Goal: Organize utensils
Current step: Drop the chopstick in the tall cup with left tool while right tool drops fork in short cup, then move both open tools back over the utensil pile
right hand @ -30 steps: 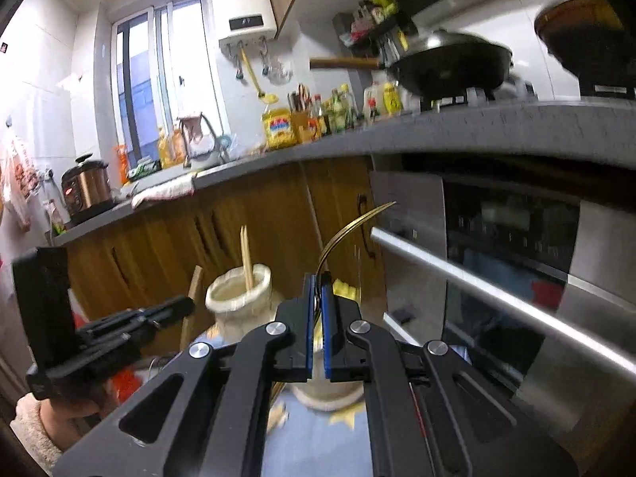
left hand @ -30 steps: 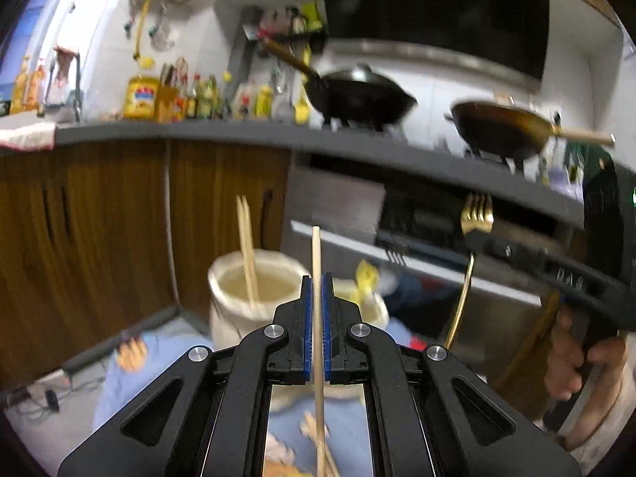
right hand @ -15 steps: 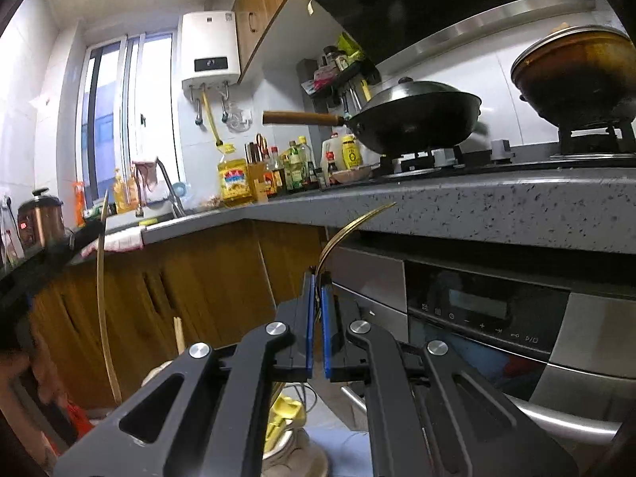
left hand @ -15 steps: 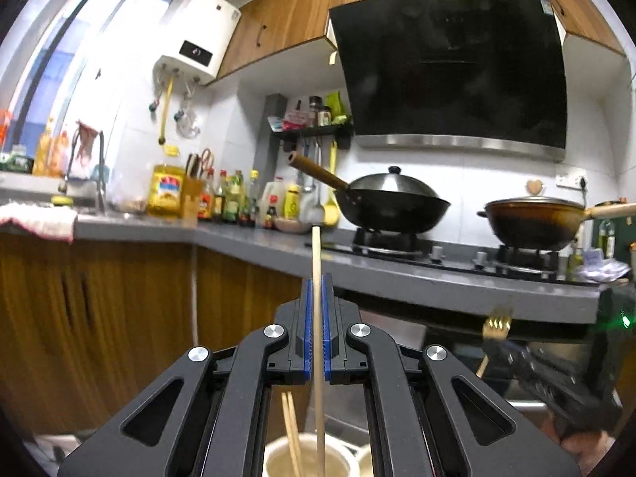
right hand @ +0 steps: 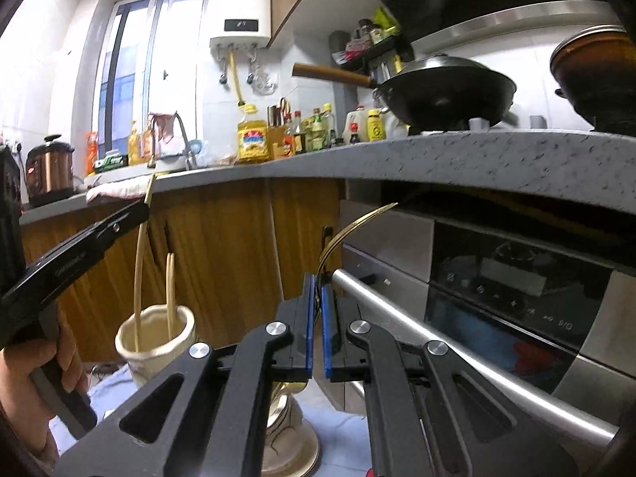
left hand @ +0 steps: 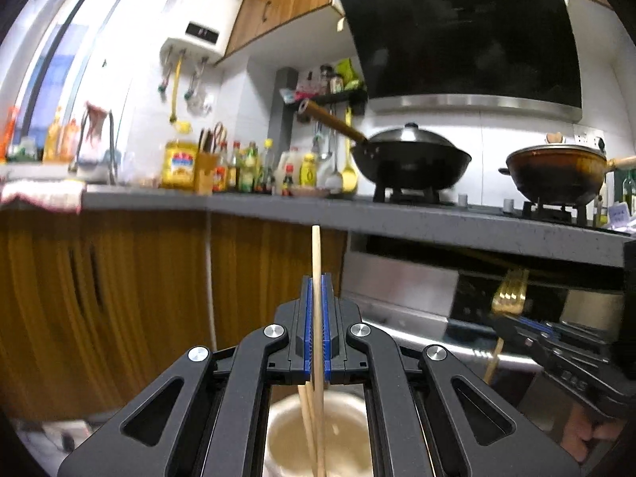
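Observation:
My left gripper (left hand: 316,278) is shut on a pale wooden chopstick (left hand: 316,254) that stands upright between the blue pads. Its lower end reaches into a cream cup (left hand: 346,433) just below, beside two other chopsticks (right hand: 171,290). In the right wrist view the same left gripper (right hand: 141,212) holds that chopstick (right hand: 138,274) over the cream cup (right hand: 157,342). My right gripper (right hand: 318,278) is shut on a gold fork (right hand: 357,220), seen edge-on and curving up to the right. The left wrist view shows the fork's tines (left hand: 510,292) above the right gripper (left hand: 505,320).
A second pale cup (right hand: 292,441) stands under my right gripper on a blue cloth (right hand: 338,433). Ahead are wooden cabinet doors (left hand: 119,286), an oven with a steel handle (right hand: 457,353), and a grey counter edge (right hand: 437,155) with a wok and bottles. A hand (right hand: 24,389) holds the left gripper.
Both views swung up from the floor to the counter. The left gripper carried its chopstick over the cream cup, and the lower end now sits inside. The fork moved closer to the second cup.

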Demonstrator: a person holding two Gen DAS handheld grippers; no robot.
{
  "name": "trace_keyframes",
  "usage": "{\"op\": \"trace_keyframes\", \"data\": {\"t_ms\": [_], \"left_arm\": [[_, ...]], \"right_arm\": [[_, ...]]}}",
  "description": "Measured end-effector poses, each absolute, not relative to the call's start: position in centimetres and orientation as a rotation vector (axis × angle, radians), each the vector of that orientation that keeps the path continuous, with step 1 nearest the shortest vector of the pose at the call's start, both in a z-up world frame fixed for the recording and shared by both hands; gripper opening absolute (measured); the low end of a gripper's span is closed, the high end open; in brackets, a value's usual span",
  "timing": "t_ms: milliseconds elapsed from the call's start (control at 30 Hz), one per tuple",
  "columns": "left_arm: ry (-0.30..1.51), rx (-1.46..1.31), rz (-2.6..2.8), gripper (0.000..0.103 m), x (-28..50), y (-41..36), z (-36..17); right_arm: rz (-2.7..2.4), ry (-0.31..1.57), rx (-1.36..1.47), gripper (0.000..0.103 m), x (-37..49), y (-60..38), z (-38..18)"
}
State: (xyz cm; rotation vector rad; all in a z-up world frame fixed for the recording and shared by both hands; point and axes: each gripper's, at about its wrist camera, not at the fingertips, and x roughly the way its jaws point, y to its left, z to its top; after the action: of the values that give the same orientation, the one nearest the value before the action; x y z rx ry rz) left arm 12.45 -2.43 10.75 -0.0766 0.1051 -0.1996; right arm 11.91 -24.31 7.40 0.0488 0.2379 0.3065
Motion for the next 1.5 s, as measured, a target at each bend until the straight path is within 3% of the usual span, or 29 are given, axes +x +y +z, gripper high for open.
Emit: {"op": "trace_keyframes", "data": {"t_ms": [300, 567, 600, 633, 700, 800, 833, 1000, 1233, 1333, 1500], "left_arm": [[0.186, -0.145, -0.188, 0.005, 10.3, -1.9, 6.7], [0.271, -0.001, -0.144, 0.008, 9.9, -4.4, 6.8], [0.277, 0.009, -0.135, 0.019, 9.9, -4.6, 6.8], [0.286, 0.022, -0.118, 0.038, 9.8, -4.7, 6.7], [0.289, 0.033, -0.1, 0.055, 9.3, -4.7, 6.8], [0.268, 0.043, -0.063, 0.066, 8.0, -4.0, 7.7], [0.259, 0.036, -0.054, 0.072, 7.6, -3.7, 8.0], [0.238, -0.006, -0.021, 0.079, 5.4, -1.4, 8.7], [0.238, -0.05, 0.042, 0.09, 3.3, 1.3, 8.8], [0.251, -0.058, 0.051, 0.092, 2.7, 1.8, 8.6], [0.271, -0.048, 0.061, 0.093, 1.8, 2.3, 8.0]], "right_arm": [[0.309, 0.233, 0.01, 0.003, 10.8, -23.1, 6.2], [0.33, 0.262, 0.085, 0.004, 11.4, -24.0, 5.8], [0.334, 0.268, 0.092, 0.004, 11.5, -24.1, 5.8], [0.345, 0.271, 0.099, 0.004, 11.4, -24.1, 5.9], [0.359, 0.279, 0.108, 0.006, 11.4, -24.2, 6.1], [0.354, 0.264, 0.107, 0.011, 10.9, -24.1, 6.5], [0.359, 0.262, 0.111, 0.016, 10.8, -24.1, 6.6], [0.384, 0.25, 0.13, 0.033, 10.2, -23.9, 7.2], [0.402, 0.207, 0.176, 0.073, 8.1, -24.0, 7.7], [0.422, 0.187, 0.195, 0.085, 6.9, -24.0, 8.0], [0.451, 0.147, 0.164, 0.09, 4.9, -23.1, 8.6]]}}
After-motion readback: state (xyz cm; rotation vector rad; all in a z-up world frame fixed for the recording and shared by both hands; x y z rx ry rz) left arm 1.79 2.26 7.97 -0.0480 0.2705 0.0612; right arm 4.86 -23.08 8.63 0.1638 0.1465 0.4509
